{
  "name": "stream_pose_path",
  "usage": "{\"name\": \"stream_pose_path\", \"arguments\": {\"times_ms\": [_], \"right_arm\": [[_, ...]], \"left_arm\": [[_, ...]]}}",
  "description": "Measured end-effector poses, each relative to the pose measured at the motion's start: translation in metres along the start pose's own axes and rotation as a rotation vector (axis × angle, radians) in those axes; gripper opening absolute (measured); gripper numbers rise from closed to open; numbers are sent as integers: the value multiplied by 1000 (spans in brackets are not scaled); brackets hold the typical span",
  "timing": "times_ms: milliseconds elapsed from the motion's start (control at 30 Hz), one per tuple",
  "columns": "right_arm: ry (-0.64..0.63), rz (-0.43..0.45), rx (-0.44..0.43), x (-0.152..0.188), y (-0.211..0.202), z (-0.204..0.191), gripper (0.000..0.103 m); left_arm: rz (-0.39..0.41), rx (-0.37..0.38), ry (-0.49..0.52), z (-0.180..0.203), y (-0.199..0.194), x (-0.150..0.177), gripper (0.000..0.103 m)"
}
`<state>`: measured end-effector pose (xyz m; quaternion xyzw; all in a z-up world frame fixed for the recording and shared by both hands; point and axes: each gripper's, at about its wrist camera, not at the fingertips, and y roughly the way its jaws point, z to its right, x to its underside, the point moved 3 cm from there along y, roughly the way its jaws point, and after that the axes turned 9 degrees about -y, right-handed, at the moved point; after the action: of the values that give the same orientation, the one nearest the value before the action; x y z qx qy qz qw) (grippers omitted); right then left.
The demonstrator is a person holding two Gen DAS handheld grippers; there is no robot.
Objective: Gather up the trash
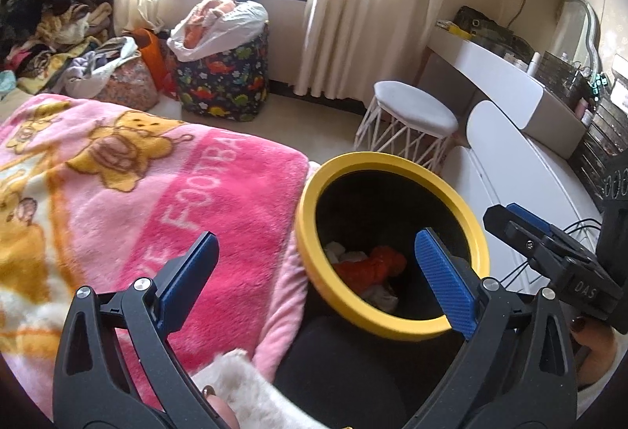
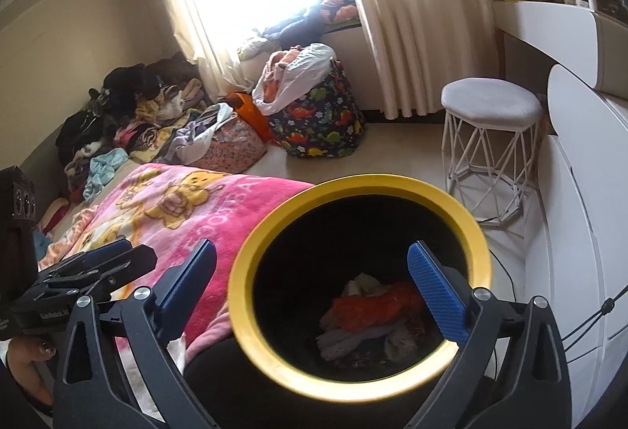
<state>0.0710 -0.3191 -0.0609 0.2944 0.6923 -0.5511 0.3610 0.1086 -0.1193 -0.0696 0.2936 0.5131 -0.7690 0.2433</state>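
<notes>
Both your tongs, left (image 1: 314, 280) and right (image 2: 312, 282), gape empty over the yellow-rimmed black round bin (image 2: 251, 311) beside the pink fleece bed blanket (image 1: 219, 193). Crumpled orange and white trash (image 2: 373, 315) lies at its bottom, likely just dropped.

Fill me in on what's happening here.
A person holds a two-finger gripper in each hand over a black trash bin with a yellow rim, beside a bed with a pink blanket. The left gripper and right gripper are both open and empty. Crumpled orange and white trash already lies in the bin.
</notes>
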Motion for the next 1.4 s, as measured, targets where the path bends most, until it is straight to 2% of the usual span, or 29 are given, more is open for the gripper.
{"name": "stream_pose_path", "arguments": {"times_ms": [267,400,567,833,1400], "right_arm": [[-63,101,40,4,-16,-20,96],[-76,178,39,7,-27,-26,96],[-131,257,54,12,-38,-36,96],[-181,389,145,20,-56,-49,96],[-176,374,162,23,-49,-51,97]], "left_arm": [[116,-85,-9,-19,-29,12,92],[182,-73,-9,-24,-47,16,92],[251,-101,-5,-30,-63,17,92],[305,-115,-13,-38,-74,21,92],[308,-110,-20,-41,-73,26,92]]}}
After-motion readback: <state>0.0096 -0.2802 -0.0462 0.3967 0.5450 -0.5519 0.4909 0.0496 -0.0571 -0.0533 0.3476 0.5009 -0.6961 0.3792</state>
